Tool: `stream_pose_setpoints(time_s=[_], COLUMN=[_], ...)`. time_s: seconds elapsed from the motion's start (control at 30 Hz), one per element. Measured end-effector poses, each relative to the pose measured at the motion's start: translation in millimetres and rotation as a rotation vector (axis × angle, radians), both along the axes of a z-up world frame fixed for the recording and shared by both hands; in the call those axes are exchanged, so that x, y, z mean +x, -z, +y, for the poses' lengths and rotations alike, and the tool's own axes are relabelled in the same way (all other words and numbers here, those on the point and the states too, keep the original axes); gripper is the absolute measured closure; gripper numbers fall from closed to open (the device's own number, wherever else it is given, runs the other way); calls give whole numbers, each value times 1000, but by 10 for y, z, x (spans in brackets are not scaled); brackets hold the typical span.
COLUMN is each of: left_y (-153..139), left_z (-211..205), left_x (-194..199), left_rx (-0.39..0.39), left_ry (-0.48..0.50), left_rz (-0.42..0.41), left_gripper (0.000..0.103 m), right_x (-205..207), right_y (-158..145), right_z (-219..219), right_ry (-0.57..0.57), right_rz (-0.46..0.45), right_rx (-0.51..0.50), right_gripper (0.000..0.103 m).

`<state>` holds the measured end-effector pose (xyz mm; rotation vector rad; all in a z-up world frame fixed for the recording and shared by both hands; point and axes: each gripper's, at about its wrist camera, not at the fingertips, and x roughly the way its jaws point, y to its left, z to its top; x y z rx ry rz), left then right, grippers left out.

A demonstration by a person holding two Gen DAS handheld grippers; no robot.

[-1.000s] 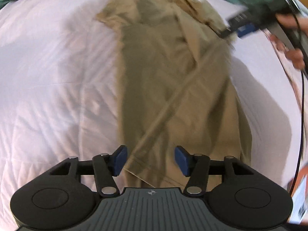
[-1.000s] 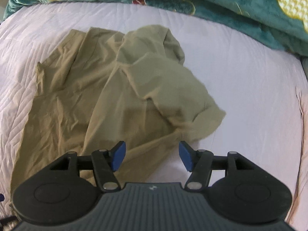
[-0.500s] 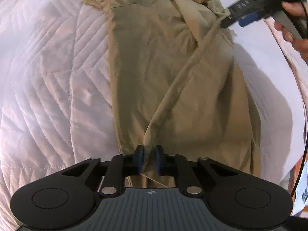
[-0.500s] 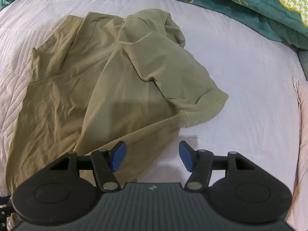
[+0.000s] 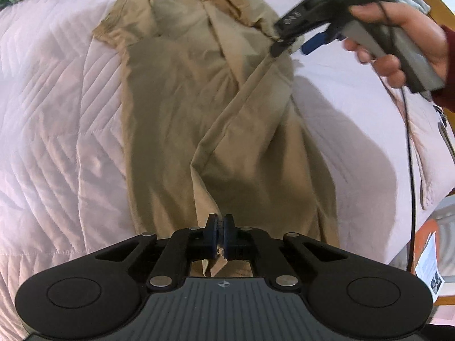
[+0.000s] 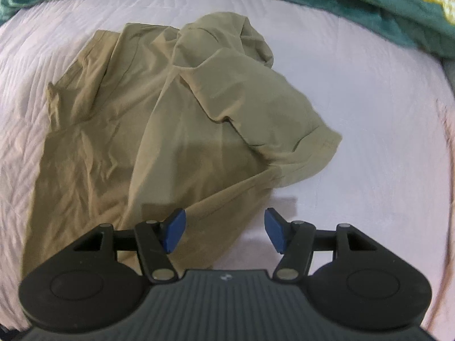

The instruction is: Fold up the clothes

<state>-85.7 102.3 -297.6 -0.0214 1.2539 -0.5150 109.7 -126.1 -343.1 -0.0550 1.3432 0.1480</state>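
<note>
Left wrist: left hand-held gripper [image 5: 220, 234] clamped on khaki shirt [image 5: 199, 108]; right hand-held gripper [image 6: 224, 234] agape over quilt [image 6: 355, 142].

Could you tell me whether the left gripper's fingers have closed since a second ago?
Yes. The left gripper, open a second ago, is now shut on the hem of the khaki shirt, which lies on the white quilt.

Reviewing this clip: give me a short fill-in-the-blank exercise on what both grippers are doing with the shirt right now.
1. The left gripper is ____ on the olive shirt.
2. The right gripper has its fingers ____.
3. The shirt lies on a quilted ____ bedspread.

Missing words: shut; open; white
</note>
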Motion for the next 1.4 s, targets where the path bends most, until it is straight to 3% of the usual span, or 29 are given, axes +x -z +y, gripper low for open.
stream_pose_setpoints(time_s=[0.17, 0.23, 0.27, 0.3, 0.37, 0.63, 0.87, 1.07, 1.27, 1.4], left_y=[-52, -49, -52, -60, -83, -415, -690, -863, -918, -725], left_z=[-7, 2, 9, 17, 31, -223, -720, -1337, -2014, -2411], left_x=[-35, -44, -49, -52, -53, -142, -321, -528, -736, -755], left_rx=[-15, -18, -20, -23, -37, -129, -195, -270, -326, -316], left_ry=[-2, 0, 1, -1, -5, 58, 137, 232, 327, 390], left_rz=[-6, -8, -10, -10, -10, -16, -19, -16, 1, 14], left_gripper=[99, 99, 99, 99, 99, 99, 99, 99, 99, 99], right_x=[108, 111, 106, 98, 57, -33, -98, -161, -269, -383], right_y=[176, 239, 260, 273, 240, -12, -94, -185, -230, -289], right_z=[-34, -36, -43, -54, -79, -271, -510, -968, -1479, -1657], right_ry=[88, 97, 102, 105, 96, 46, -22, -40, -19, -9], right_rz=[83, 89, 89, 88, 73, 59, 55, 34, 32, 21], right_rx=[63, 95, 101, 109, 119, 109, 111, 70, 63, 54], right_gripper=[42, 62, 82, 94, 96, 95, 98, 102, 102, 99])
